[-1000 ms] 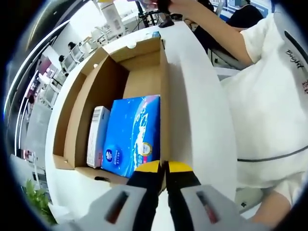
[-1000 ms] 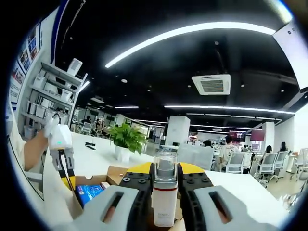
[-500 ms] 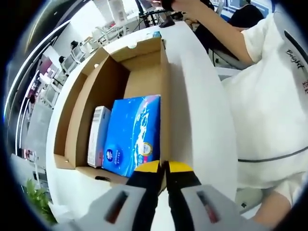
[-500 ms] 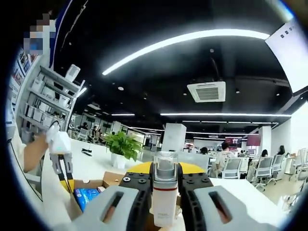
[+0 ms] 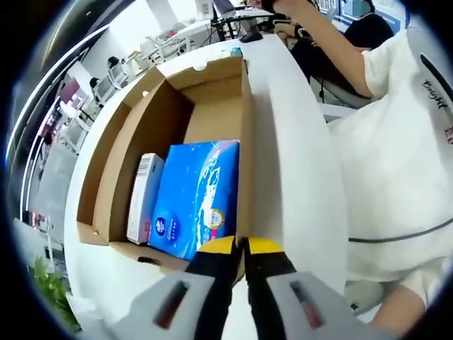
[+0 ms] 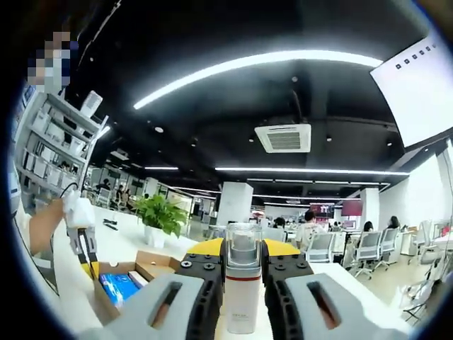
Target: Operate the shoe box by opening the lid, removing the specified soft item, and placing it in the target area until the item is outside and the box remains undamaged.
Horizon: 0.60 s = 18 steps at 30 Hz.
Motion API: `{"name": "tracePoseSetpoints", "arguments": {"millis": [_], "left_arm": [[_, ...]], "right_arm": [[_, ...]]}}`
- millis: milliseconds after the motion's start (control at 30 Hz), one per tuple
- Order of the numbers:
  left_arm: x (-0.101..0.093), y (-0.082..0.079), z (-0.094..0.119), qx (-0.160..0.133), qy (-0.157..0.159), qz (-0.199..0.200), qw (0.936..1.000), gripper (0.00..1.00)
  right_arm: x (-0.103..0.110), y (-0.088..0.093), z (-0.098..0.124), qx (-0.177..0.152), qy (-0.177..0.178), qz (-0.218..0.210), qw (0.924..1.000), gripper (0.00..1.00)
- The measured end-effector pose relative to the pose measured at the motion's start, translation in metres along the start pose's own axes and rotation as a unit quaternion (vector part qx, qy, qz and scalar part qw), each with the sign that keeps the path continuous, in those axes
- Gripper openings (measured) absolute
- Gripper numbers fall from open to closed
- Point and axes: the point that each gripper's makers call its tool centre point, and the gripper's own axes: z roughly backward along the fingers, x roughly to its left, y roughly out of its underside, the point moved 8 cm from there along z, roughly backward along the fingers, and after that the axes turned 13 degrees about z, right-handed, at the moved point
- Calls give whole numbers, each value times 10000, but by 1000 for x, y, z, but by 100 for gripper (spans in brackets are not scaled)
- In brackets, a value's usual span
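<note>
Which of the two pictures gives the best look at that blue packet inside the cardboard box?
The left gripper view. It looks straight down into the open shoe box, so the blue packet lies face-up and large beside a white carton. The right gripper view shows it small and far off, partly hidden by the box wall.

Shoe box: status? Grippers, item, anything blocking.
Left gripper shut on shoe box wall. Right gripper shut on a white bottle, lifted. Blue soft pack inside, beside small white box. Nothing blocking.
</note>
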Motion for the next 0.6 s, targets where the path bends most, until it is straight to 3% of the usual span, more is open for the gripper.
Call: {"name": "tracePoseSetpoints", "arguments": {"millis": [233, 367, 467, 600], "left_arm": [[0, 0, 0, -12, 17, 4, 10000, 4], [0, 1, 0, -13, 22, 5, 10000, 4], [0, 1, 0, -13, 20, 5, 10000, 4], [0, 1, 0, -15, 25, 2, 10000, 4]], "right_arm": [[-20, 14, 12, 153, 325, -201, 9992, 18], [-32, 18, 21, 296, 532, -93, 9981, 18], [-38, 18, 29, 218, 615, -18, 9979, 18], [-42, 15, 36, 118, 737, 406, 9964, 18]]}}
